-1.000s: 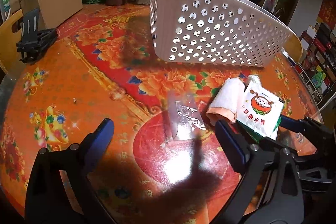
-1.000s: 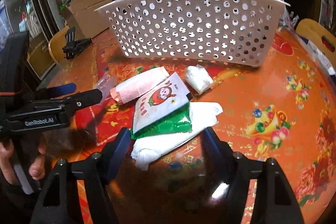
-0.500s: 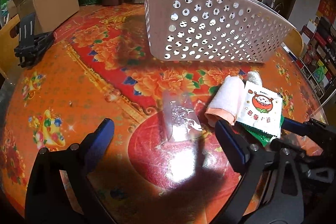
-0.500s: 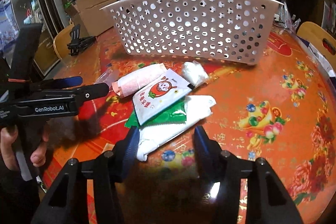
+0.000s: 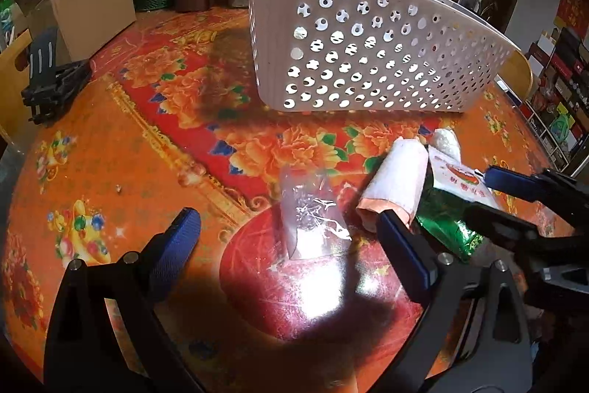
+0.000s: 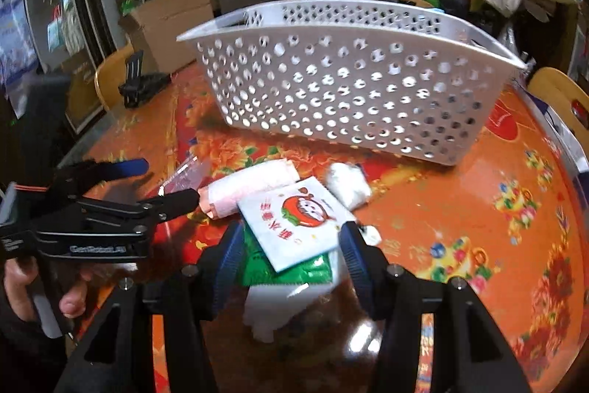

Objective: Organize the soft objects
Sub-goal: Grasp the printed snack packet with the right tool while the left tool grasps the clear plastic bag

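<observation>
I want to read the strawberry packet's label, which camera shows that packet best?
The right wrist view: the strawberry packet faces the camera, unobstructed, between the right gripper's fingers. The left wrist view shows only a sliver behind the pink roll.

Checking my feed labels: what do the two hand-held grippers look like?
Both are matte black, with silver screws and blue ridged finger pads. The left hand-held gripper carries white lettering, blurred, and an orange line near its rear. The right hand-held gripper shows no visible marking.

White perforated basket [image 6: 349, 91] upright; before it pink rolled towel [image 6: 250, 188], strawberry packet [image 6: 298, 221] overlapping green pouch [image 6: 291, 273].
</observation>
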Motion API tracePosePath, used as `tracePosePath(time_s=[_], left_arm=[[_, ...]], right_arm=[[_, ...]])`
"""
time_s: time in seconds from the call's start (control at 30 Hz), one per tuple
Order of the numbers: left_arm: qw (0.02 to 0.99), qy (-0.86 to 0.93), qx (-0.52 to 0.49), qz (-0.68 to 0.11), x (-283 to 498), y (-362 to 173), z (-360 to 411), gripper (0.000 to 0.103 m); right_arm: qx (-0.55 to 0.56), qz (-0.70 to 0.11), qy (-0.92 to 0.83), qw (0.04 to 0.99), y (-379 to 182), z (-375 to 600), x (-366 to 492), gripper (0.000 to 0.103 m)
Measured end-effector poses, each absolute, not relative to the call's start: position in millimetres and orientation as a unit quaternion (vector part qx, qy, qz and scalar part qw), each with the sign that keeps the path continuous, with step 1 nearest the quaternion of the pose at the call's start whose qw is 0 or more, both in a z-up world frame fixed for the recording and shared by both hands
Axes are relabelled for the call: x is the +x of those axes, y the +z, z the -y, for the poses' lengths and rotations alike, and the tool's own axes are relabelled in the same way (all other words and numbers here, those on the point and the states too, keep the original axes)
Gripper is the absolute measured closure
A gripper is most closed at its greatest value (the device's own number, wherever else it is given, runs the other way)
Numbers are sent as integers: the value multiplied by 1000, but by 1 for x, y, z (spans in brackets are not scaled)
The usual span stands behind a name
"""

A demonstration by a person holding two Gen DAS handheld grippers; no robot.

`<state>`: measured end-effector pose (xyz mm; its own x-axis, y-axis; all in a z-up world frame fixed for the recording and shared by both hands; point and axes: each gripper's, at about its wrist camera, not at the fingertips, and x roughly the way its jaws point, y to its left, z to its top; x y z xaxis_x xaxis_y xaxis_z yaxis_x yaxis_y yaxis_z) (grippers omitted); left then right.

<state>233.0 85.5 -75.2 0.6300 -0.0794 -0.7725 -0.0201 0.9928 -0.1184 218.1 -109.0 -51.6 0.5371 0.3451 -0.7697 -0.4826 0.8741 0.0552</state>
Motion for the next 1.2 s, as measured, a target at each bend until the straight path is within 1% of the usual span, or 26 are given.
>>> tracePosePath(time_s=[0.27,0.33,0.37,0.4,0.47,0.5,0.57,0.6,0.63,0.67,0.7,0.73,0.77,1.1,1.2], left_arm=[[901,-20,-56,-429,234,-76,-84,8],[901,-21,-58,-429,234,-77,-84,9],[901,-22,-58,-430,234,-77,-84,12],[901,-23,-58,-430,234,-77,-84,14],[900,-26,-58,-431,235,-78,-83,24],[899,-26,-56,-433,235,-79,-82,26],[899,-21,-48,-434,236,-79,-80,36],[900,-22,-46,-433,235,-79,-79,39],[900,-26,-46,-432,235,-78,-78,44],[901,-26,-45,-431,234,-78,-77,53],[901,-26,-45,-430,234,-78,-77,56],[902,-27,-45,-429,234,-77,-76,65],[902,-31,-47,-428,234,-77,-76,70],[916,-30,-31,-399,223,-65,-69,73],[918,-32,-31,-394,221,-62,-67,73]], right_arm=[[-113,-414,235,872,-57,97,225,49],[-110,-412,234,874,-58,98,225,53],[-109,-411,233,875,-59,98,225,57],[-107,-408,231,877,-58,99,224,63],[-106,-405,231,878,-58,101,223,70],[-105,-404,231,879,-58,102,223,70],[-103,-402,230,880,-57,103,222,71],[-103,-399,229,882,-57,104,221,73],[-103,-397,229,883,-56,104,220,74],[-104,-394,228,885,-55,105,219,75],[-103,-392,228,885,-54,106,219,77],[-103,-390,227,886,-53,106,218,78],[-104,-388,226,887,-52,107,217,80],[-71,-382,230,892,-46,124,216,94],[-60,-379,233,894,-42,129,214,97]])
